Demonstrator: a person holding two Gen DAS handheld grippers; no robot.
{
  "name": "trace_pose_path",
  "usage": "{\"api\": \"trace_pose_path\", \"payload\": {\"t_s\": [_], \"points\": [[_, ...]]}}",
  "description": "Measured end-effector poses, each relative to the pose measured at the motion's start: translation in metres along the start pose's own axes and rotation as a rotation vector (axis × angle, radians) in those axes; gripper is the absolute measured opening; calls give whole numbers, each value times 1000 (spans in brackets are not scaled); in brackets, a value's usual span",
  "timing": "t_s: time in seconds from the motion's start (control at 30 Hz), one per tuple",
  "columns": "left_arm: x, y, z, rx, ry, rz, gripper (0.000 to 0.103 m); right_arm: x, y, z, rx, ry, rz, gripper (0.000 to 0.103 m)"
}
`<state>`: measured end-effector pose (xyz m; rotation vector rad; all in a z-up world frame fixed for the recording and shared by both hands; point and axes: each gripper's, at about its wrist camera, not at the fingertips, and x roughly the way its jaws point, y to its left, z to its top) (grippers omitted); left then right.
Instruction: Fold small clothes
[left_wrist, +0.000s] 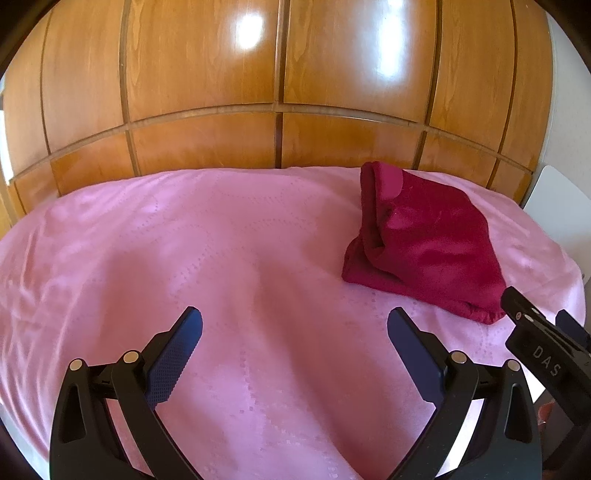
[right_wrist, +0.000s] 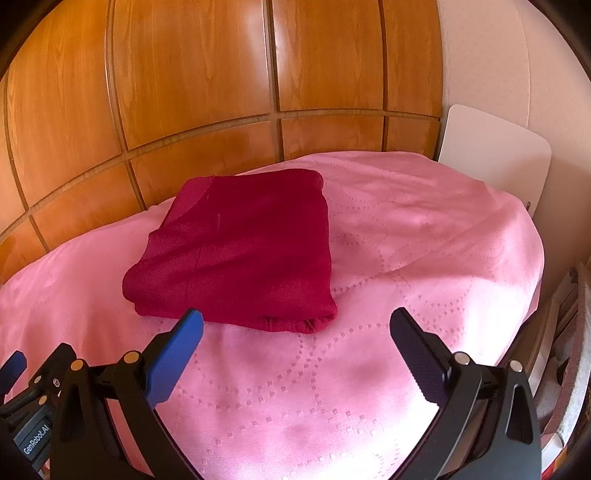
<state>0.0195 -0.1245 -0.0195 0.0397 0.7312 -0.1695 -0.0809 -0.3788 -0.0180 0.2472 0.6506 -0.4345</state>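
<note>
A dark red garment (left_wrist: 424, 240) lies folded into a compact stack on the pink bedspread (left_wrist: 184, 240), at the right in the left wrist view. In the right wrist view the garment (right_wrist: 236, 243) lies just beyond my fingertips, on the bedspread (right_wrist: 406, 240). My left gripper (left_wrist: 294, 325) is open and empty above bare bedspread, left of the garment. My right gripper (right_wrist: 296, 326) is open and empty, its left finger (right_wrist: 184, 332) close to the garment's near edge. The right gripper's body (left_wrist: 546, 347) shows at the right edge of the left wrist view.
A glossy wooden wardrobe (left_wrist: 280, 74) stands right behind the bed. A white board (right_wrist: 495, 155) leans at the bed's far right corner, also in the left wrist view (left_wrist: 561, 206). Clutter (right_wrist: 569, 332) lies beside the bed's right edge.
</note>
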Motion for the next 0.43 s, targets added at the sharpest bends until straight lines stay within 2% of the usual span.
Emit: {"api": "trace_pose_path", "payload": {"t_s": [0.43], "points": [[6, 4, -2, -10, 31, 6, 99, 5, -2, -1, 23, 19, 11, 101]]}}
